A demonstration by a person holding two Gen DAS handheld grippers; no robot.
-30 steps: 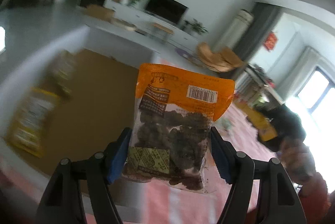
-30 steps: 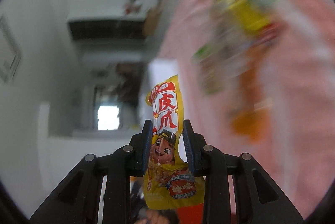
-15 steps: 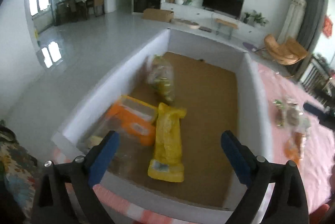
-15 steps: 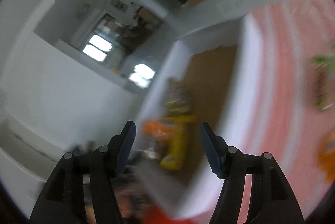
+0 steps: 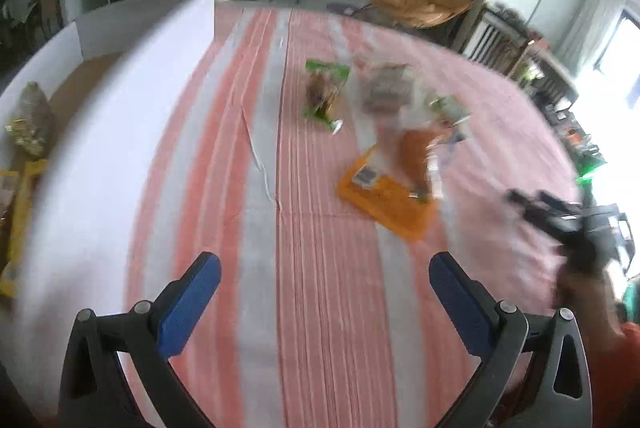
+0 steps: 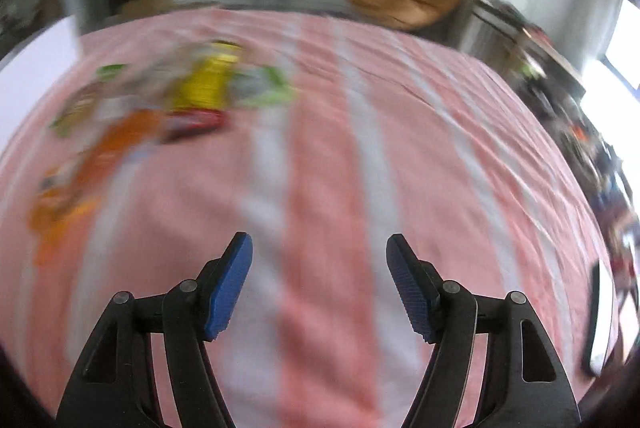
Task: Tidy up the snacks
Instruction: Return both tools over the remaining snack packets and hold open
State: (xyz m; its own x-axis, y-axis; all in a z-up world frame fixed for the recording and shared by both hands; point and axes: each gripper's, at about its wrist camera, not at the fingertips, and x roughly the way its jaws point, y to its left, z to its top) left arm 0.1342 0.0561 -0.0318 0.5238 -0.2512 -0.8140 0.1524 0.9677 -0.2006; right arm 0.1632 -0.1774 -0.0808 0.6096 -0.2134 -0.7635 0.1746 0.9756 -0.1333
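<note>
Both snack bags had been let go since a second earlier, and both grippers had been swung over the pink striped cloth (image 5: 320,308). Nothing was held by the left gripper (image 5: 324,292) or the right gripper (image 6: 319,284); their jaws were opening. Loose snack packets (image 5: 384,195) were left on the cloth, beside the white box (image 5: 120,131).

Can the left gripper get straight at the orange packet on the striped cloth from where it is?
Probably yes. The left gripper is empty, its jaws opening, and only bare striped cloth lies between it and the orange packet. The white box wall stands off to one side, out of the way.
</note>
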